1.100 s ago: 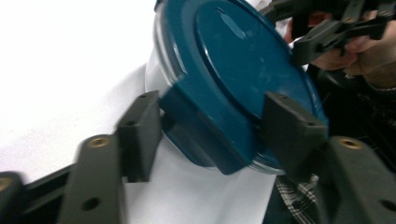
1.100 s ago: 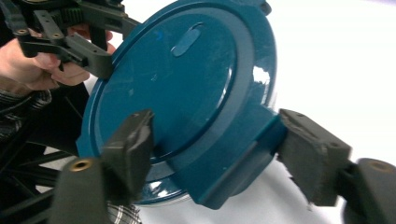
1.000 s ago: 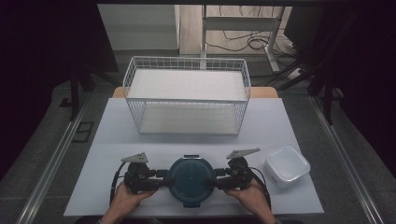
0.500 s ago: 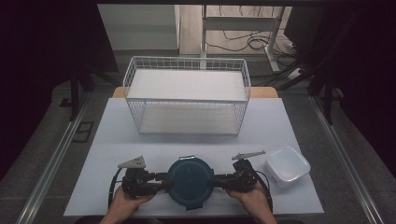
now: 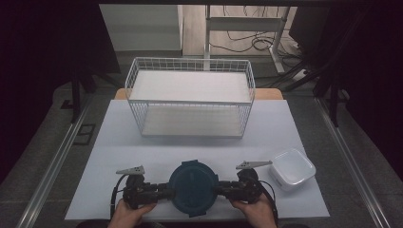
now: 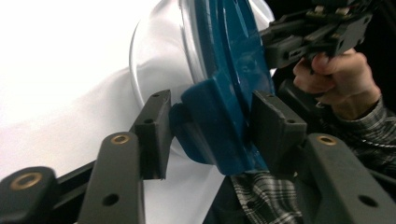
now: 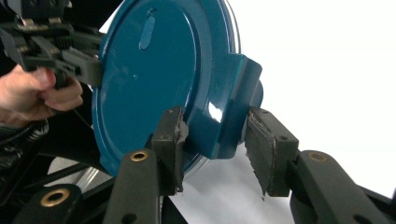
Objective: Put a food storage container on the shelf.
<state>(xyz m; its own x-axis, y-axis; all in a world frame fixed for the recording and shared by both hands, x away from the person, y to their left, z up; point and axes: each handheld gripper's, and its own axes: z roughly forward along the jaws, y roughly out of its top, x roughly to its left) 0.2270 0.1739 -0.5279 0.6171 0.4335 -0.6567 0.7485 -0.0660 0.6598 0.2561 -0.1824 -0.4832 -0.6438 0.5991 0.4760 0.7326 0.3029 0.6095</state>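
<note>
A round clear container with a dark blue lid (image 5: 194, 186) rests near the table's front edge, between both grippers. My left gripper (image 5: 172, 192) comes in from the left. In the left gripper view, the left gripper (image 6: 212, 135) has its pads pressed on the lid's latch tab (image 6: 210, 121), and the clear bowl (image 6: 154, 60) shows below the lid. My right gripper (image 5: 217, 190) comes in from the right. Its jaws have just been closing. In the right gripper view, the right gripper (image 7: 215, 140) clamps the opposite latch tab (image 7: 229, 102) of the blue lid (image 7: 149, 79).
A white wire basket (image 5: 190, 97) stands at the back middle of the white table mat (image 5: 142, 147). A small white square tub (image 5: 292, 168) sits just right of the right hand. Dark floor and metal rails flank the table.
Both grippers and the container have shifted slightly toward the front edge. The grey plates on the grippers sit lower in the high view than a second ago.
</note>
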